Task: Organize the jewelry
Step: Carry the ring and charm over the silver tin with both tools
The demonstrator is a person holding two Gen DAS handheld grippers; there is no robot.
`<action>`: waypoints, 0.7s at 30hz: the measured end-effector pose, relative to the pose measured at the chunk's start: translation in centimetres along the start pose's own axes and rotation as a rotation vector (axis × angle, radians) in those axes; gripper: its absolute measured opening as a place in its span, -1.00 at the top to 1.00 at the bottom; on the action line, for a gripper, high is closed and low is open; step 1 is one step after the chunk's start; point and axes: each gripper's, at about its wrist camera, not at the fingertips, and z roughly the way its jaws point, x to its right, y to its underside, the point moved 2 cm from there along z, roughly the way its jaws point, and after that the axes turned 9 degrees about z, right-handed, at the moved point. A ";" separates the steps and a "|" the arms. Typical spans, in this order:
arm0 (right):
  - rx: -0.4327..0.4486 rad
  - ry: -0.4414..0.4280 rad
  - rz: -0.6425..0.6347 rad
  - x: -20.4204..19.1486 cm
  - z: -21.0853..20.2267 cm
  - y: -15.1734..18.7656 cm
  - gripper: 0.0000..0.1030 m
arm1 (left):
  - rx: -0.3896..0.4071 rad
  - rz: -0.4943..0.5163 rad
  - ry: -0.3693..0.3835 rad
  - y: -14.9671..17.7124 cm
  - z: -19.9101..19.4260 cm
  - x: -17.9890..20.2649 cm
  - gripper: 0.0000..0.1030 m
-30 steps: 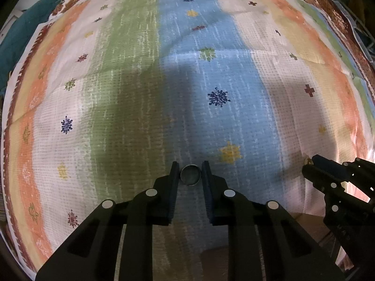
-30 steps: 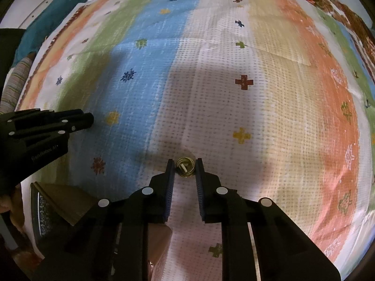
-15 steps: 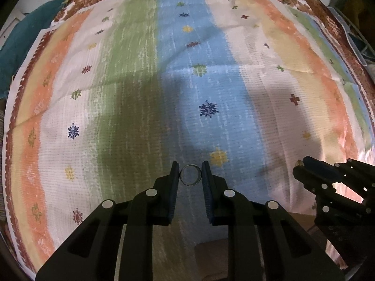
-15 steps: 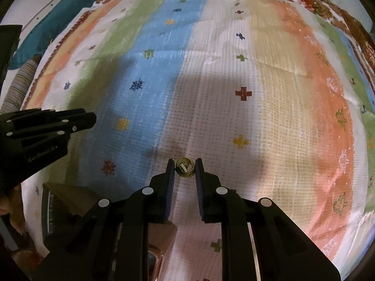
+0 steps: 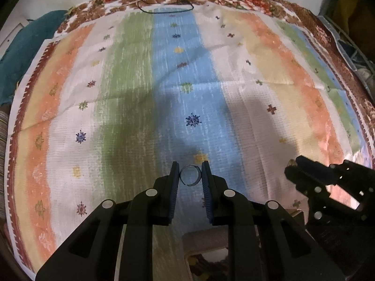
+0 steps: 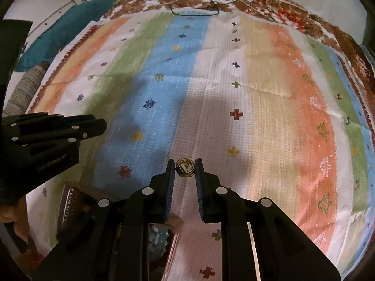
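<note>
Both grippers hang above a woven striped cloth (image 5: 131, 98) with a waffle-like texture, its bands running green, blue, white, cream and orange, dotted with small stitched stars and crosses and edged by a brown and red floral border. The left gripper (image 5: 190, 175) has its black, ribbed fingers (image 5: 174, 182) closed on a thin silver ring (image 5: 190, 175), a plain open band of fine wire with a small gap in it, held upright between the fingertips over the blue stripe. The right gripper (image 6: 185, 167) pinches a gold ring (image 6: 185, 167) made of several coiled strands with a pale setting inside, also upright between its fingertips, over the white band. Seen from the right wrist, the left gripper's black plastic body carries small white lettering, too blurred to read surely. Below the grippers, at the near edge of the cloth, sits a wooden jewelry box (image 6: 77, 201) with a dark lining, and pale bluish beads (image 6: 159, 236) show in a compartment under the right gripper. A thin black cord (image 5: 164, 7) loops at the far edge, and a teal cushion (image 6: 70, 25) lies off the cloth's left corner
</note>
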 end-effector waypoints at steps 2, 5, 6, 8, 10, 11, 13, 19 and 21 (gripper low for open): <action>0.011 0.005 -0.007 -0.2 -0.3 0.1 0.64 | 0.013 -0.006 0.009 0.0 -0.6 0.2 0.63; 0.028 0.002 -0.013 -0.5 -0.9 0.3 0.64 | 0.032 -0.005 0.016 0.2 -1.5 0.6 0.63; 0.032 -0.001 -0.015 -0.6 -1.2 0.4 0.64 | 0.038 -0.004 0.019 0.2 -1.8 0.8 0.63; 0.042 -0.002 -0.019 -0.8 -1.6 0.6 0.64 | 0.052 -0.003 0.026 0.4 -2.5 1.0 0.63; 0.050 -0.004 -0.018 -0.9 -1.9 0.8 0.64 | 0.069 -0.016 0.033 0.4 -3.2 1.1 0.63; 0.053 -0.007 -0.016 -1.0 -2.1 0.8 0.64 | 0.079 -0.030 0.038 0.4 -3.6 1.1 0.63; 0.059 -0.011 -0.014 -1.0 -2.4 0.9 0.64 | 0.097 -0.041 0.043 0.4 -4.3 1.2 0.63; 0.084 -0.036 -0.002 -1.0 -3.8 1.1 0.64 | 0.133 -0.005 0.028 0.9 -6.1 2.2 0.63; 0.093 -0.042 -0.001 -1.1 -4.3 1.2 0.64 | 0.141 0.007 0.026 1.2 -6.5 2.5 0.63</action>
